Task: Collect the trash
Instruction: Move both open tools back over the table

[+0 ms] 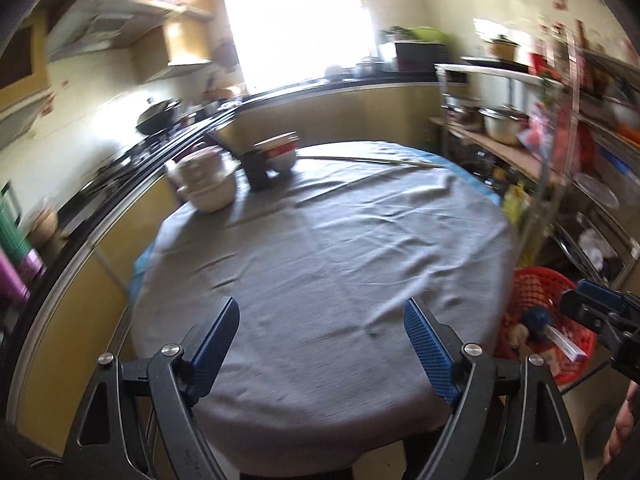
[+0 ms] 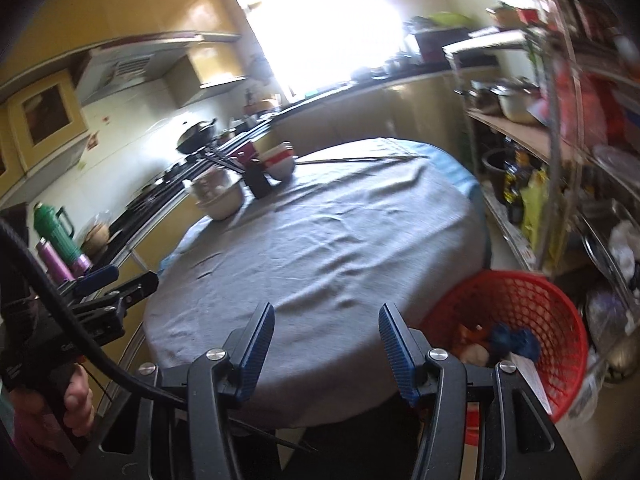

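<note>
My left gripper hangs open over the near edge of a round table under a grey cloth, with nothing between its blue pads. My right gripper is also open and empty above the table's near edge. A red mesh basket stands on the floor to the table's right and holds trash: a blue crumpled lump, a brownish piece and a white packet. In the left wrist view the basket shows at right, with the right gripper's tip above it.
Stacked bowls, a dark box, a red-and-white bowl and a long thin stick lie at the table's far side. A kitchen counter with a wok runs along the left. Metal shelving crowds the right.
</note>
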The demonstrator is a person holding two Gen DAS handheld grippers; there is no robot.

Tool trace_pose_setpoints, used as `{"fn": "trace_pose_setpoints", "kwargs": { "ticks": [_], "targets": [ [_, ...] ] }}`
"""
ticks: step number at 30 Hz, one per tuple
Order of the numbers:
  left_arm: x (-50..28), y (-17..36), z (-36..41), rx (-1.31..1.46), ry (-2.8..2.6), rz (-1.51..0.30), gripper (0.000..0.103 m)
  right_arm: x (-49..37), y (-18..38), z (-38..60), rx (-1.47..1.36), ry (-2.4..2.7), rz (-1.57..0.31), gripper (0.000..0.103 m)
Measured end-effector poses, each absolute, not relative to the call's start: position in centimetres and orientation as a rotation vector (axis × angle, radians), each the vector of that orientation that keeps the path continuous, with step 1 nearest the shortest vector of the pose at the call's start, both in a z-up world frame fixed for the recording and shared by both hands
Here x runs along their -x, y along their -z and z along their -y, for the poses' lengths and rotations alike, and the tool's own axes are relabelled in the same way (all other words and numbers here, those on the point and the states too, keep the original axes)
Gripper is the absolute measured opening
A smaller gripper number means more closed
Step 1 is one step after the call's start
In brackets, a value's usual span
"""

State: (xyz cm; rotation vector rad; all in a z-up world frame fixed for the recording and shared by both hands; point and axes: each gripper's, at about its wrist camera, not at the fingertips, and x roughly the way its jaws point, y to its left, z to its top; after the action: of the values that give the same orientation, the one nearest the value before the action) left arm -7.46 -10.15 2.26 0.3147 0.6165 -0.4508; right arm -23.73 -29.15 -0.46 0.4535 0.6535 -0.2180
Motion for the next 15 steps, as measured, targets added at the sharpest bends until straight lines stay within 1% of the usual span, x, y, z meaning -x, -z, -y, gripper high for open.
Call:
{"fn": "trace_pose_setpoints", "kwargs": {
  "ticks": [6, 11, 15],
  "targets": [
    [6.4, -2.7, 6.6, -0.243, 0.372, -0.627, 0.085, 21.5, -1.6, 25.6, -0.375, 0.155, -0.632, 0.058],
    [6.5, -2.5, 5.4, -0.224, 0.354, -0.627, 0.085, 20.6, -1.9, 23.2, -0.309, 0.192, -0.637, 0.065],
    [6.8, -2.2, 5.0, -0.231, 0.357, -0.627, 0.085, 20.3, -1.3, 22.3, -0.282, 0.220, -0.669, 0.066]
  ]
}}
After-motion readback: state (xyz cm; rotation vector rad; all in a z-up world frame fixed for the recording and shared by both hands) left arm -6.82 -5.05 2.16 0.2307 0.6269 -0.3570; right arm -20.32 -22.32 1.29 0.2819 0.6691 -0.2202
